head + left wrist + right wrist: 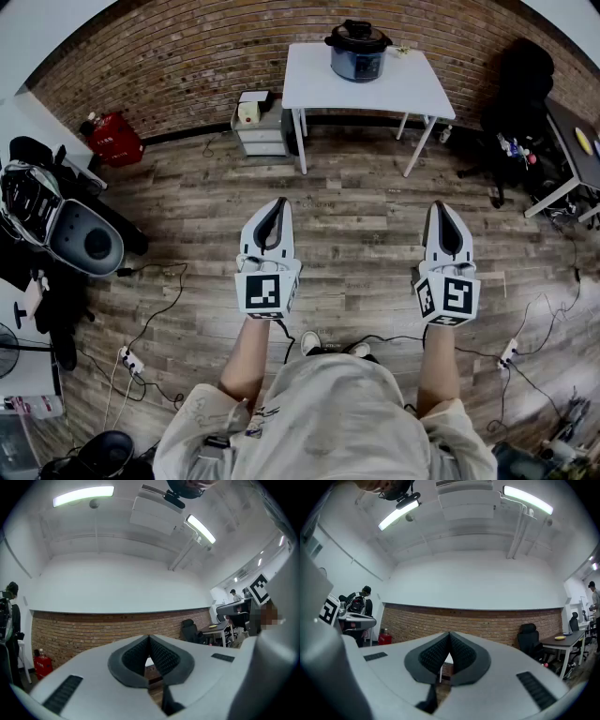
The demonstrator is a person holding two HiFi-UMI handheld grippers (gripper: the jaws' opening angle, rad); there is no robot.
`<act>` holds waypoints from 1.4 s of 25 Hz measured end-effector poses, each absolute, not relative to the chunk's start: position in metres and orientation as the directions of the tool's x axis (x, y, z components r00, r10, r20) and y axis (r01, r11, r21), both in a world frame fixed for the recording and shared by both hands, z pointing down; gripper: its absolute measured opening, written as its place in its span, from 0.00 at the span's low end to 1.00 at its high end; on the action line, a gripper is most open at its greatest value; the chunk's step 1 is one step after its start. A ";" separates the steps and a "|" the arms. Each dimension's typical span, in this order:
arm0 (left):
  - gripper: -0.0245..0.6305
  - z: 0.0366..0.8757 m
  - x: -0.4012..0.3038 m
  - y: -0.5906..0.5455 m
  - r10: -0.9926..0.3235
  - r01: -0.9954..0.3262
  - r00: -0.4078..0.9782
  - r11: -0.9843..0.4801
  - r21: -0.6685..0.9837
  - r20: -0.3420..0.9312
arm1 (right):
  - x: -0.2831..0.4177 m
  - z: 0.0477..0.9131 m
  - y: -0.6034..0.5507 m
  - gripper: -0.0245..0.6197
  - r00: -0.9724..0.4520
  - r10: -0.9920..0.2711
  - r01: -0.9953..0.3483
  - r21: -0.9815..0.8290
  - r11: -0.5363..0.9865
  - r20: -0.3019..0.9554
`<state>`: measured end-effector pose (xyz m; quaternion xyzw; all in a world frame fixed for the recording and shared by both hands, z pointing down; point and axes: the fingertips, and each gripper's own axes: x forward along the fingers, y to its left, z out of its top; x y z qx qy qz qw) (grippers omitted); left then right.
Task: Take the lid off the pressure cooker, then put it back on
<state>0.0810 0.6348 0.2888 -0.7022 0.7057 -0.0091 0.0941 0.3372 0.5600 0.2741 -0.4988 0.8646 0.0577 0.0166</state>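
Against the brick wall (187, 56) at the far end, a white table (422, 94) is seen, and the pressure cooker (357, 61) is stood on it toward the back, with the lid (357, 36) seated on top. Well apart from it, over the wooden floor (356, 225), the left gripper (277, 204) and the right gripper (441, 208) are held side by side, both pointed toward the table and roughly level. Jaws of each are pressed together with the tips meeting. Nothing is pinched in either gripper view; only a sliver of the table is glimpsed through the gap below the tips. A grey drawer unit (262, 136) is placed just beside the table's left legs. A red canister (116, 141) is set by the wall further left. A black chair (520, 80) is seen to the right of the table. Cables (155, 309) are strewn on the floor near the person's feet.
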 end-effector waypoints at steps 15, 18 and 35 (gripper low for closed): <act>0.06 0.292 0.072 0.638 -0.993 -0.991 0.008 0.007 -0.136 -0.115 | 0.325 0.283 0.564 0.06 -0.517 -0.853 -0.856 0.015 0.517 -0.071; 0.06 0.294 0.070 0.641 -0.994 -0.991 0.009 0.006 -0.132 -0.111 | 0.323 0.286 0.566 0.06 -0.518 -0.853 -0.855 0.014 0.519 -0.064; 0.44 0.318 0.016 0.643 -0.999 -0.995 0.011 -0.006 -0.095 -0.048 | 0.279 0.291 0.574 0.52 -0.514 -0.855 -0.858 0.024 0.513 -0.070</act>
